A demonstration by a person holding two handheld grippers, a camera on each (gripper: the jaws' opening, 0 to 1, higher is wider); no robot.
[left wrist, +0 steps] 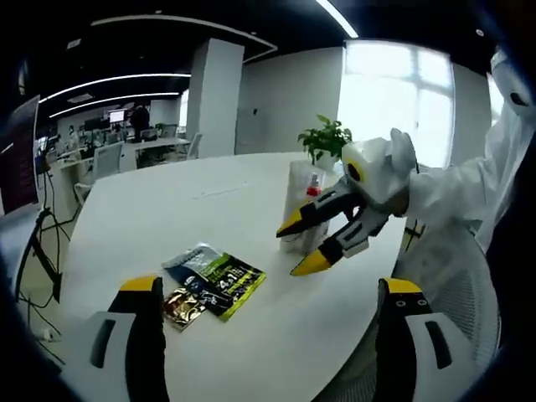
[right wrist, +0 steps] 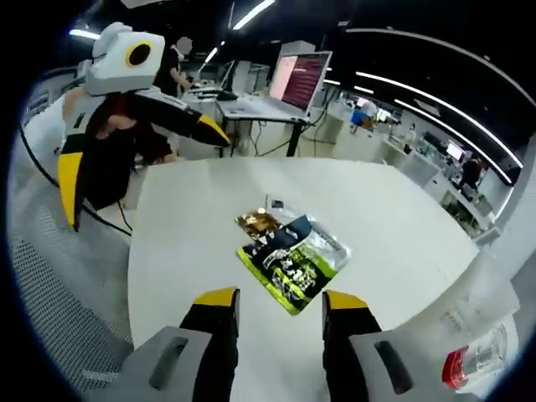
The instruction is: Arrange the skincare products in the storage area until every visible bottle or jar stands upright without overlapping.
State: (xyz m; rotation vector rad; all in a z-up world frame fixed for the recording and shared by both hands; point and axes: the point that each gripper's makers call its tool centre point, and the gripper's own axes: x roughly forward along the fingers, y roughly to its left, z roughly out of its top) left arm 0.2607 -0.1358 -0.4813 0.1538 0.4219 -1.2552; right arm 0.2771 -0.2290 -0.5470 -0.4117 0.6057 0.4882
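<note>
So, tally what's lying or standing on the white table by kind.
Flat sachets: 3, green-black, silver-blue, gold
Clear holder with a red-capped bottle: 1
Potted plant: 1
Total: 5

The left gripper [left wrist: 272, 289] hangs with jaws wide apart above the white bench [left wrist: 167, 218]. Sachets [left wrist: 213, 280] lie flat between them. The right gripper [left wrist: 306, 243], jaws parted, reaches a clear bottle [left wrist: 301, 197].
</note>
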